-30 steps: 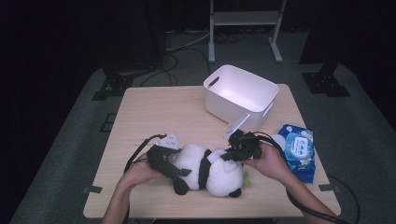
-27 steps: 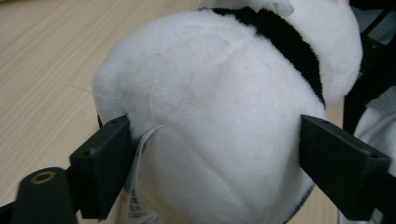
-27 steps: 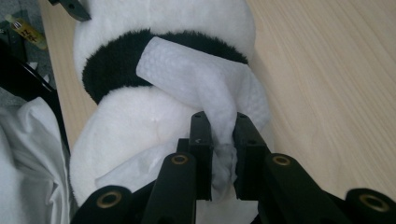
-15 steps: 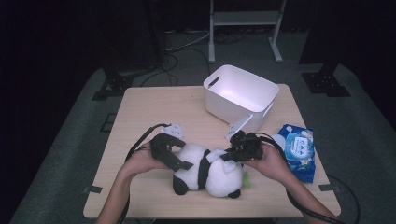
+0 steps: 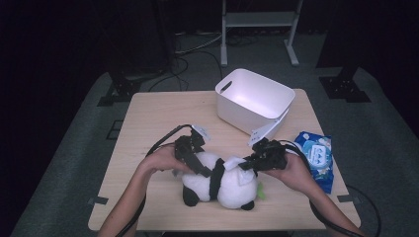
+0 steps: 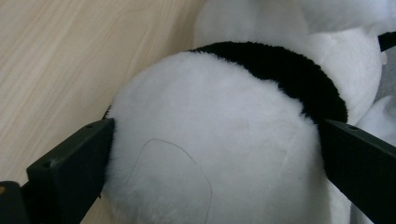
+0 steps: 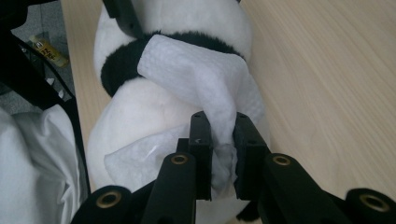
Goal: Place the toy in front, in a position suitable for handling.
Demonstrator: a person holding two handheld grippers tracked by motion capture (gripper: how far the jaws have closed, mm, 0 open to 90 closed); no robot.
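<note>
Left tongs (image 6: pixel 205 154) newly wide around panda (image 6: pixel 210 140)

A white tub (image 5: pixel 253 101) with a handle slot stands on the far right part of the wooden table (image 5: pixel 148 118), open side up. A blue pack of wipes (image 5: pixel 316 155) lies flat near the table's right edge (well apart from the tub's near wall). Beyond the table, a white metal stand (image 5: pixel 257 22) rises from the grey floor (image 5: pixel 74 158), with black cables (image 5: pixel 190 49) trailing beside it.
</note>
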